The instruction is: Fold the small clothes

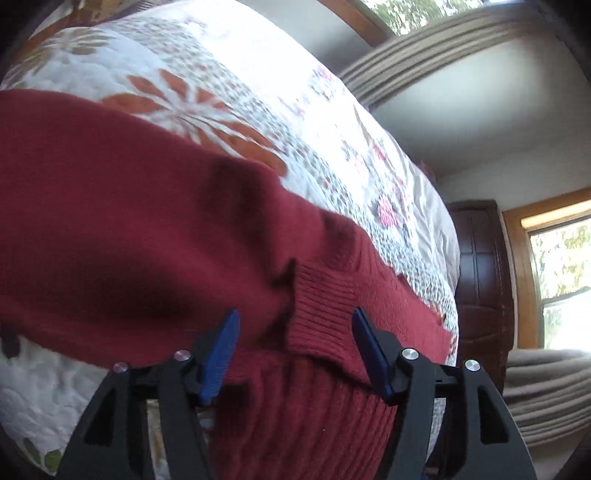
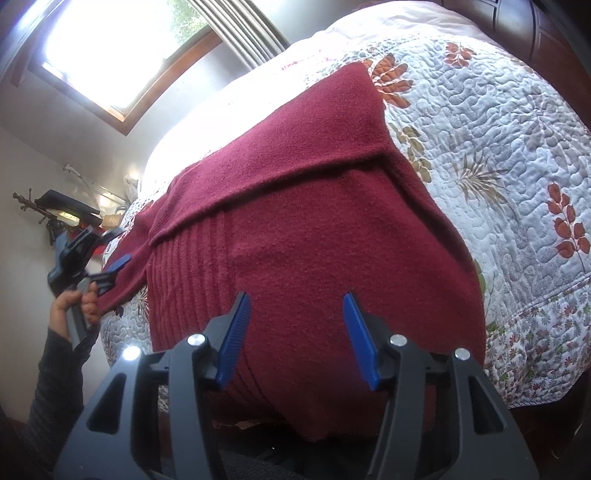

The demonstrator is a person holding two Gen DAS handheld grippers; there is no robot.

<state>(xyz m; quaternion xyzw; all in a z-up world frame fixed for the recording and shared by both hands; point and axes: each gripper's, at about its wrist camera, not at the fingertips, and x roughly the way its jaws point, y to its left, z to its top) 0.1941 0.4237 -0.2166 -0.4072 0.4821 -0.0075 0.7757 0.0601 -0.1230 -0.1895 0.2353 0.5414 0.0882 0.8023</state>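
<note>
**A:** Sweater (image 2: 314,229), dark red knit, lies spread on the quilt (image 2: 498,177) of the bed, partly folded: one layer is turned over across the body, leaving a straight diagonal edge. What do your tongs look like from the right camera?

**B:** Your right gripper (image 2: 293,338) hovers over the sweater's near end with its blue fingers (image 2: 236,339) spread apart, nothing between them. That view also catches your left gripper (image 2: 110,271) at the far left, held in your hand (image 2: 79,306) with a dark sleeve (image 2: 48,373), its blue tips at the sweater's side edge, also parted.

**A:** And the left camera?

**B:** There your left gripper (image 1: 293,350) is released too, its fingers standing either side of a ribbed cuff (image 1: 321,317) without clamping it. Only this view shows that cuff up close; the right view shows the fold line and the sweater's whole shape instead.

**A:** Anything else around you?

**B:** The left view shows a dark wooden cabinet (image 1: 480,273) beyond the bed and a window (image 1: 561,280). The right view shows a bright window (image 2: 118,51) with curtains (image 2: 240,29).
</note>
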